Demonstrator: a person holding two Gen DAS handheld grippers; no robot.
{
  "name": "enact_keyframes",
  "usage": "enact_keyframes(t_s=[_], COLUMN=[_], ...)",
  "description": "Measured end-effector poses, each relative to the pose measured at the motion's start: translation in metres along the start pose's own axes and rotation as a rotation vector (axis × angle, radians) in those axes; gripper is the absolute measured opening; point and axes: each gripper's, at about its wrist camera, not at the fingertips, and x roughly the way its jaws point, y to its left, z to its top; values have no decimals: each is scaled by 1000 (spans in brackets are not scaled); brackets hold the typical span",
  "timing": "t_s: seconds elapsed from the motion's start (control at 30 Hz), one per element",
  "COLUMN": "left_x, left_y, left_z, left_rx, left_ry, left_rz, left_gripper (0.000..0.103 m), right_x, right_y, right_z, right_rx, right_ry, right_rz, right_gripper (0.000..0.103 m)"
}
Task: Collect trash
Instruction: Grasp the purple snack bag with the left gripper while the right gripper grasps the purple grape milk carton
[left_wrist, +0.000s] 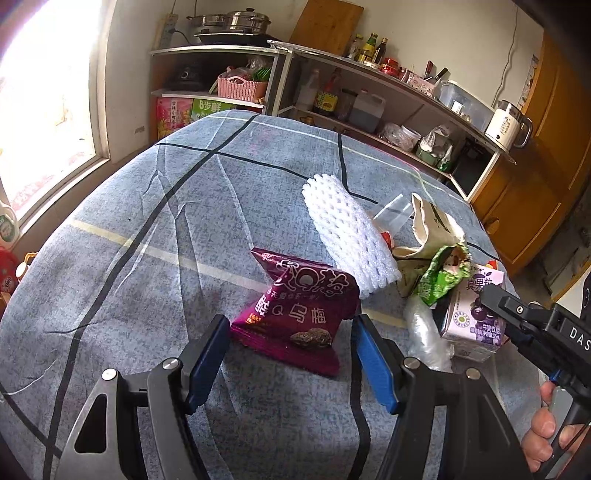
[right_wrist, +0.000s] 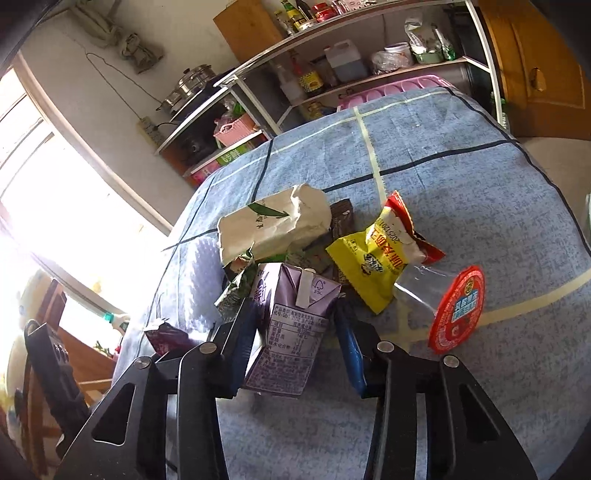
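Trash lies in a heap on a blue checked tablecloth (left_wrist: 155, 229). My left gripper (left_wrist: 290, 338) is open, its blue pads on either side of a maroon plum snack packet (left_wrist: 295, 314). Behind it lie a white foam fruit net (left_wrist: 347, 236), a cream paper bag (left_wrist: 432, 221) and a green wrapper (left_wrist: 439, 277). My right gripper (right_wrist: 295, 328) is open around a purple milk carton (right_wrist: 291, 325), the left pad touching it. Its arm shows in the left wrist view beside the carton (left_wrist: 476, 314). A yellow snack bag (right_wrist: 373, 266) and a clear cup with a red lid (right_wrist: 458, 310) lie to the right.
Metal shelves (left_wrist: 369, 99) with bottles, pots and a pink basket (left_wrist: 242, 86) stand behind the table. A bright window (left_wrist: 40, 103) is on the left. Wooden cabinets (left_wrist: 546, 155) stand at the right. A crumpled clear plastic film (left_wrist: 424, 332) lies by the carton.
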Motion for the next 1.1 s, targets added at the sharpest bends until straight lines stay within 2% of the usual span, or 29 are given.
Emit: enact_keyframes(t_s=[0.07,0.13,0.17,0.23,0.27,0.3,0.37,0.43,0.5,0.67,0.73,0.77,0.83,0.87,0.9,1.0,1.1], left_x=[0,0,0,-1,-1,-2,-1,-2,-2,-1,-6,-9,-15,-18,-19,-21,-7], left_y=[2,3,4,4,3,3,1,-3,-5,-7,-8,-8,-9,-11,-11,-9,-12], left_z=[0,0,0,0,0,0,-1,-1,-2,-3,-3,-2,2,4,6,16,28], left_rx=[-8,-11,-10,-10,-8,-5,0,12,19,20,14,14,31,53,65,78,124], left_ry=[-3,-1,-3,-7,-7,-7,-2,-3,-2,8,-13,-25,-48,-63,-78,-87,-60], left_rz=[-8,-6,-1,-12,-14,-19,-28,-30,-26,-19,-23,-37,-12,19,43,19,53], left_gripper=[67,62,55,54,49,41,37,28,8,8,8,11,31,58,77,79,79], right_x=[-2,-5,-6,-10,-11,-13,-18,-21,-26,-33,-35,-35,-38,-39,-39,-40,-39], right_y=[2,7,9,14,16,17,18,15,13,10,10,10,9,8,7,4,3], right_z=[0,-1,-2,-4,-5,-5,-6,-5,-5,-4,-6,-5,-5,-4,-3,-2,-2], right_rx=[-14,-41,-58,-84,-98,-113,-126,-111,-114,-120,-125,-127,-121,-117,-114,-108,-102], right_ry=[-5,-11,-18,-27,-32,-39,-54,-56,-72,-87,-88,-88,-94,-97,-97,-100,-94], right_rz=[20,31,32,33,30,22,10,19,4,2,3,3,8,12,15,14,15], right_gripper=[41,39,39,38,38,38,38,38,38,38,38,38,38,38,38,38,38])
